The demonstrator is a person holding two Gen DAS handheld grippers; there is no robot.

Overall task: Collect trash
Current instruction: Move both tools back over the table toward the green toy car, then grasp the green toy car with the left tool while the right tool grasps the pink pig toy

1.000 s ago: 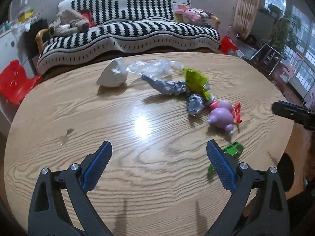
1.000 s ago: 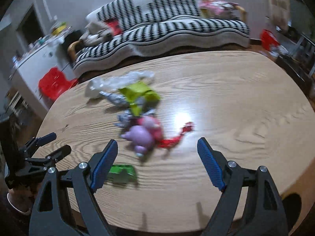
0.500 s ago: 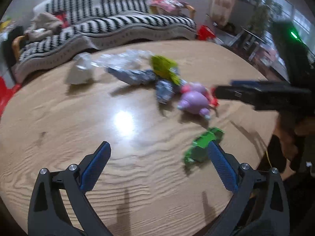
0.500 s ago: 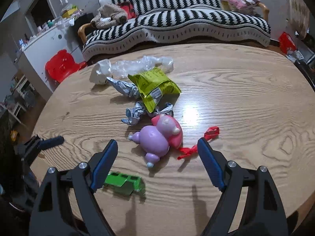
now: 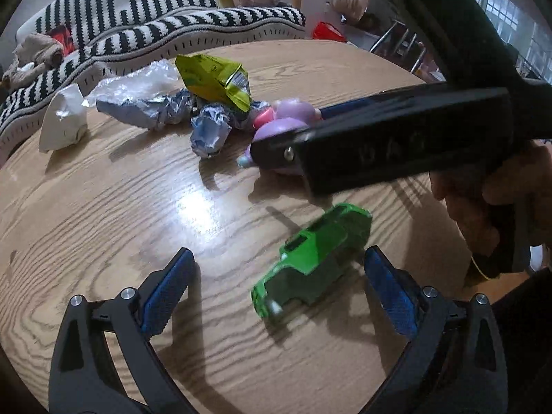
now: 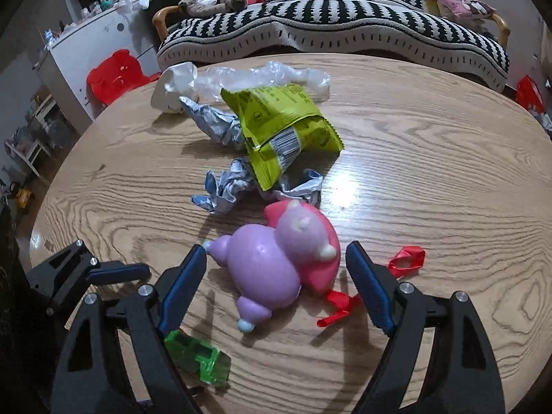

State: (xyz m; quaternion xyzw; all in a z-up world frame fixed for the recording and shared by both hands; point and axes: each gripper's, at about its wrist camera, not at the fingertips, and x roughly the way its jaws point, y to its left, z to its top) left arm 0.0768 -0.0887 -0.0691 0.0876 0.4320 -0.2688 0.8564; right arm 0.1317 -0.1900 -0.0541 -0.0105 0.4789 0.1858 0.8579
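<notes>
While both grippers' fingers (image 5: 172, 289) gape unladen: one purple toy (image 6: 272, 262), one green car (image 5: 310, 258), two foil wads (image 6: 227, 189), one yellow-green wrapper (image 6: 279, 120).

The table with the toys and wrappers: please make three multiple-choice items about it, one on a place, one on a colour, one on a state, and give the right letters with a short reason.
1. Where does the green toy car lie?
A. on the sofa
B. on the table, between the left gripper's fingers
C. under the yellow-green snack bag

2. What colour is the ribbon beside the purple and pink toy?
A. red
B. blue
C. white

3. How does the right gripper stand?
A. shut on the toy
B. shut on the ribbon
C. open, with the toy between its fingers

Answers: 1 B, the car rests on the wooden table inside the open fingers; 2 A, the strip is plainly red; 3 C, gaps show on both sides of the toy.
</notes>
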